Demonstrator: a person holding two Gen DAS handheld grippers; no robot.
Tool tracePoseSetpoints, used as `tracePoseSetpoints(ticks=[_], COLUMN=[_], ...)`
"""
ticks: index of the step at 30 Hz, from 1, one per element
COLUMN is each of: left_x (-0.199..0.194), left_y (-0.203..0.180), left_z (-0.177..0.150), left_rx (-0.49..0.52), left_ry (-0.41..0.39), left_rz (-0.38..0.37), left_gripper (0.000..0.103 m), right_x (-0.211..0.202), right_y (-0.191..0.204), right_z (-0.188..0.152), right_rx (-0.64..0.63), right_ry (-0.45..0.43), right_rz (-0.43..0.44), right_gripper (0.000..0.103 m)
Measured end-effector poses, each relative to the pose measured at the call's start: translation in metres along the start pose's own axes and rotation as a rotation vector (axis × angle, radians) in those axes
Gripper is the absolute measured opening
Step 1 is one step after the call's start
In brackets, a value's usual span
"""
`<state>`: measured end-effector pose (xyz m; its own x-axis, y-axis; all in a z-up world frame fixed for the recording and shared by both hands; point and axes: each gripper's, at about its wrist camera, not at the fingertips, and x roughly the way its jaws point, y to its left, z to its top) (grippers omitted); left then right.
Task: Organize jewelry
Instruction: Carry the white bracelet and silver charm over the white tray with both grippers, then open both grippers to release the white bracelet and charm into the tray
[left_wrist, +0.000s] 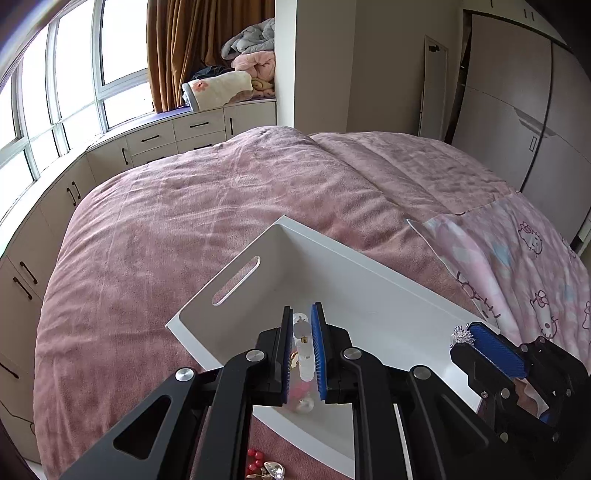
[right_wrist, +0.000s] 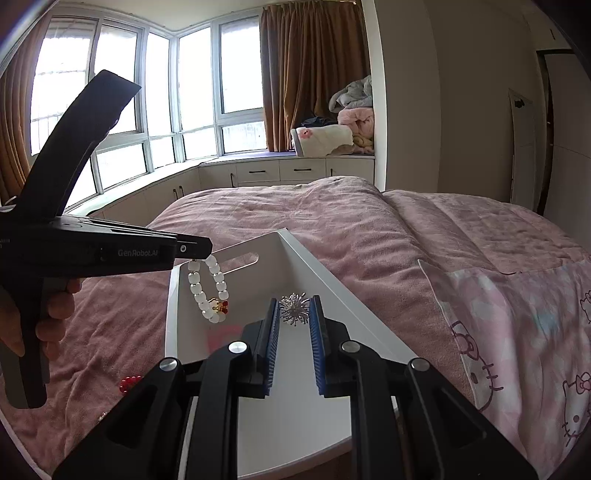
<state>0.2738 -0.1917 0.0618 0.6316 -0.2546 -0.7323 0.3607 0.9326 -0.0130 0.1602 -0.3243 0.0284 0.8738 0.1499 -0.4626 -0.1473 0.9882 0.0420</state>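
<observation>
Bedroom, jewelry sorting under way. Left gripper (left_wrist: 301, 354) dangling white-beaded bracelet with gold-and-red charm (right_wrist: 208, 290) over shallow white rectangular tray with slot handle (left_wrist: 369, 295), jaws pinching bracelet's top beads. Right gripper (right_wrist: 293, 347) hovering over tray, jaws narrowly parted around spiky silver starburst brooch (right_wrist: 294, 309); firm grip impossible to confirm. Next move likely calling for lowering both pieces inside raised tray rim. Red bead cluster (right_wrist: 130, 384) waiting on pink quilted bed (left_wrist: 184, 221); open bedspread stretching beyond.
</observation>
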Motion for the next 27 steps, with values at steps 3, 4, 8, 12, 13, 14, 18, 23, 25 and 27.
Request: tracePoseSetpoints(ticks=[3, 4, 8, 12, 13, 14, 18, 23, 25, 27], left_x=[0.017, 0.022, 0.040, 0.054, 0.055, 0.055, 0.046, 0.017, 0.000, -0.017], left_y=[-0.004, -0.006, -0.011, -0.013, -0.013, -0.013, -0.008, 0.005, 0.012, 0.020], left_z=[0.002, 0.002, -0.001, -0.004, -0.005, -0.004, -0.002, 0.003, 0.003, 0.001], left_rx=[0.014, 0.021, 0.034, 0.041, 0.042, 0.041, 0.032, 0.024, 0.018, 0.008], left_ry=[0.035, 0.044, 0.075, 0.093, 0.091, 0.088, 0.053, -0.021, -0.063, -0.098], left_rz=[0.011, 0.016, 0.026, 0.035, 0.043, 0.053, 0.073, 0.091, 0.105, 0.116], left_gripper=[0.016, 0.016, 0.016, 0.016, 0.020, 0.026, 0.046, 0.061, 0.071, 0.083], right_x=[0.005, 0.007, 0.013, 0.019, 0.020, 0.021, 0.020, 0.014, 0.012, 0.008], right_y=[-0.002, -0.003, -0.003, -0.004, -0.004, -0.004, -0.002, 0.006, 0.011, 0.017], right_z=[0.000, 0.000, -0.001, -0.002, -0.003, -0.003, -0.004, -0.003, -0.002, -0.002], right_rx=[0.002, 0.002, 0.002, 0.001, -0.001, -0.003, -0.012, -0.046, -0.065, -0.085], right_ry=[0.012, 0.014, 0.025, 0.040, 0.041, 0.043, 0.021, -0.022, -0.035, -0.054], right_rz=[0.005, 0.007, 0.015, 0.019, 0.016, 0.012, -0.001, 0.006, 0.012, 0.012], right_gripper=[0.019, 0.019, 0.019, 0.019, 0.019, 0.023, 0.048, 0.056, 0.058, 0.062])
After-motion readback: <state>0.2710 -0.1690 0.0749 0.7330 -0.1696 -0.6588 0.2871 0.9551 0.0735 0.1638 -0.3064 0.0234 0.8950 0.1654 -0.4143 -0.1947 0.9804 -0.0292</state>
